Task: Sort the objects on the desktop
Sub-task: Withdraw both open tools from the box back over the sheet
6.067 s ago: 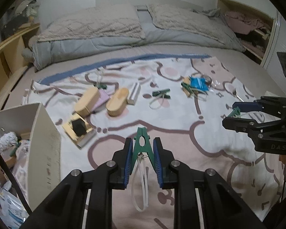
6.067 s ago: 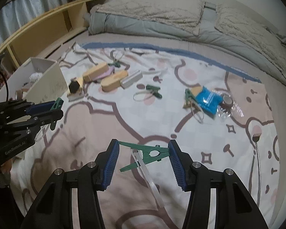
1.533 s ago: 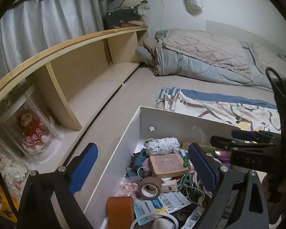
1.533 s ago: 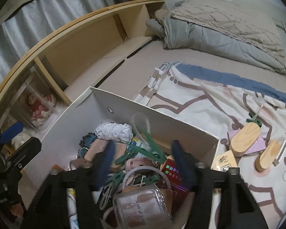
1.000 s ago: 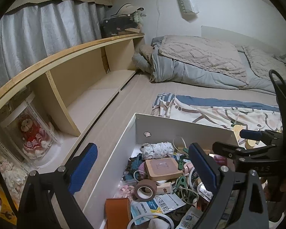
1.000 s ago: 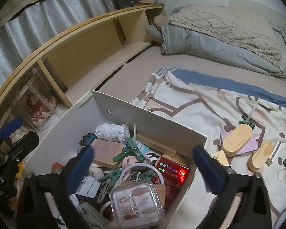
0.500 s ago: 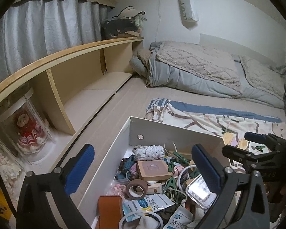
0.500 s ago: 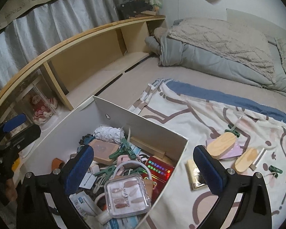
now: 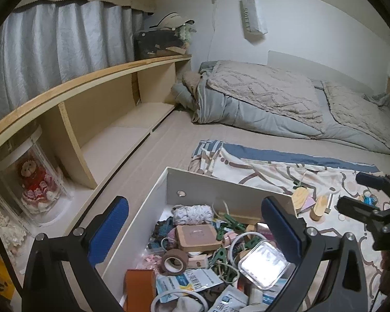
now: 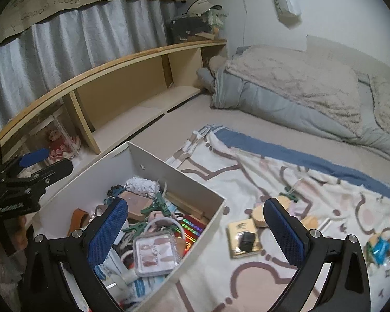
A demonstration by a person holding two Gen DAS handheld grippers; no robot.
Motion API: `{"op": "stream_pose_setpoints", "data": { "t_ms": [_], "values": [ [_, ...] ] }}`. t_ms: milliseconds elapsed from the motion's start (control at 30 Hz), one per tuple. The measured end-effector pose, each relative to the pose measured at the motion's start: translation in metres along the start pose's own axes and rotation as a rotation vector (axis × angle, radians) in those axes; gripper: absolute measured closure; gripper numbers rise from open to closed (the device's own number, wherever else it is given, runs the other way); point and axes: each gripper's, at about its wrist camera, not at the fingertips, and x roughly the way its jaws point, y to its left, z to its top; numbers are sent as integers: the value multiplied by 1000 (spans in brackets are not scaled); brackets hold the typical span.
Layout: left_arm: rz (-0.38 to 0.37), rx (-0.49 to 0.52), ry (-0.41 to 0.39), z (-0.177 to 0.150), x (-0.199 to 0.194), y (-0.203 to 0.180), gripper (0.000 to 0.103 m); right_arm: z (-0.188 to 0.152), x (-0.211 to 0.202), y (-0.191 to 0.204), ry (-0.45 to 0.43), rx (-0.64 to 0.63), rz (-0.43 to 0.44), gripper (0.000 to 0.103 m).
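My left gripper (image 9: 195,227) hangs open over the white box (image 9: 221,189), with nothing between its blue pads (image 9: 109,226). The box holds several green clips (image 9: 232,225), a tape roll (image 9: 174,260), a tan case (image 9: 196,236) and a clear case (image 9: 264,264). My right gripper (image 10: 196,231) is open and empty above the box's right wall (image 10: 174,174). It also shows at the right edge of the left wrist view (image 9: 369,195). Green clips (image 10: 158,205) lie inside the box. On the patterned blanket (image 10: 286,182) lie wooden blocks (image 10: 262,213), a gold card with a black cube (image 10: 244,239) and a blue packet (image 10: 381,247).
A low wooden shelf (image 9: 91,119) runs along the left, with a doll in a clear case (image 9: 31,182) on it. A folded grey quilt (image 9: 260,104) lies at the head of the bed. Grey curtains (image 9: 52,46) hang behind the shelf.
Both grippers carried green clips earlier and now stand empty, with clips lying in the box. The right gripper has risen and drawn away to the right of the box. The left has barely moved.
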Motion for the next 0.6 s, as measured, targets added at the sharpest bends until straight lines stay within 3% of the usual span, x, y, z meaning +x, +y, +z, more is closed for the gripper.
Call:
{"op": "stream_pose_setpoints", "data": {
  "t_ms": [600],
  "values": [
    [-106, 35, -40, 20, -13, -74, 0, -12, -69, -73, -65, 31, -114, 0]
  ]
}}
